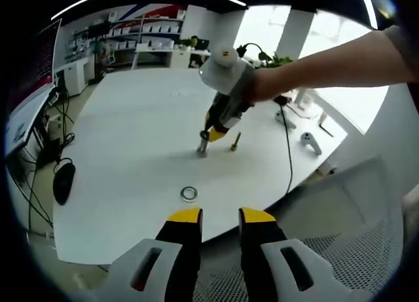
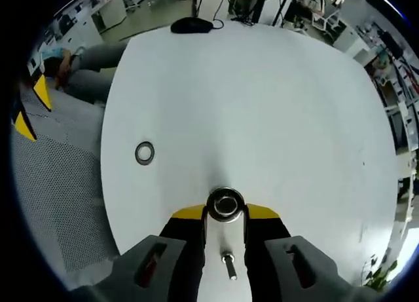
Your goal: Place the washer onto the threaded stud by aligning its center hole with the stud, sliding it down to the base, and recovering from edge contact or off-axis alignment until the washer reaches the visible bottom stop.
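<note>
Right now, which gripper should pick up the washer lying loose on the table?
Left. The left gripper hangs open and empty just short of the flat silver metal washer on the white table. The right gripper is shut on a round metal part.

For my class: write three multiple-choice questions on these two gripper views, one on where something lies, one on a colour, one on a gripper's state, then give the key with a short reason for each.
1. Where is the loose washer?
A. flat on the white table
B. on a chair
C. in the left gripper

2. What colour are the jaw tips?
A. red
B. yellow
C. green

3. What is the right gripper doing?
A. hanging open over bare table
B. holding a mouse
C. closed around a round metal part

Key: A, the ring lies alone on the tabletop; B, yellow tips show in both views; C, its jaws press both sides of the part.
</note>
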Demonstrator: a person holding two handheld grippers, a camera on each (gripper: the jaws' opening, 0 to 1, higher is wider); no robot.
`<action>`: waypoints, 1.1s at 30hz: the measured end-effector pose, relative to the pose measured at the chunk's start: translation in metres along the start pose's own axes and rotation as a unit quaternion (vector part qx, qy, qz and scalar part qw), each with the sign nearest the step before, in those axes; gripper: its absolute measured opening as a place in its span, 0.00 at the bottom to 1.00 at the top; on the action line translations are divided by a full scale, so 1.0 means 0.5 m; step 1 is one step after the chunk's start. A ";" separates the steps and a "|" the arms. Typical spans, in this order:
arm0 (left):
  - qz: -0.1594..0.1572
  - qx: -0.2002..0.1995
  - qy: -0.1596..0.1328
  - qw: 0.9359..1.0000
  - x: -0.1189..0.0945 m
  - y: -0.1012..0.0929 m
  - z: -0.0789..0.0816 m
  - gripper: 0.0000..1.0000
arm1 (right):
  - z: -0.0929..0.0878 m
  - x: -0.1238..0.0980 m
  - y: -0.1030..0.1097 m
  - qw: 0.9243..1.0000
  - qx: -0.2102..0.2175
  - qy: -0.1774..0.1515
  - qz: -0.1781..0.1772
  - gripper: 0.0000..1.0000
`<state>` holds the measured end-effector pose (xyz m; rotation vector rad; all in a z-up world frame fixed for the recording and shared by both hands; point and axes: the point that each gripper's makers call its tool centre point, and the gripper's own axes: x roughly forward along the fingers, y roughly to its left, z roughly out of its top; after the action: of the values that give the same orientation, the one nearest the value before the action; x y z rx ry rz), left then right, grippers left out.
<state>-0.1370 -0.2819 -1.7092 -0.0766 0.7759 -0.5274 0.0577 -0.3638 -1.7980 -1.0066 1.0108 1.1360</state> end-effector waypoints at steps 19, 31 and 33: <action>0.003 0.000 0.006 1.000 0.001 0.003 -0.004 0.20 | -0.028 0.093 0.018 0.998 0.009 0.053 0.016 0.24; 0.006 -0.005 0.006 1.000 0.000 0.006 -0.005 0.20 | -0.061 0.098 0.007 0.997 0.042 0.067 0.012 0.17; 0.007 -0.005 0.007 1.000 -0.001 0.005 -0.005 0.20 | -0.067 0.094 0.008 0.997 0.036 0.072 0.010 0.17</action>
<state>-0.1380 -0.2790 -1.7114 -0.0771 0.7915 -0.5117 0.0565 -0.3855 -1.8518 -1.0339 1.1704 1.0484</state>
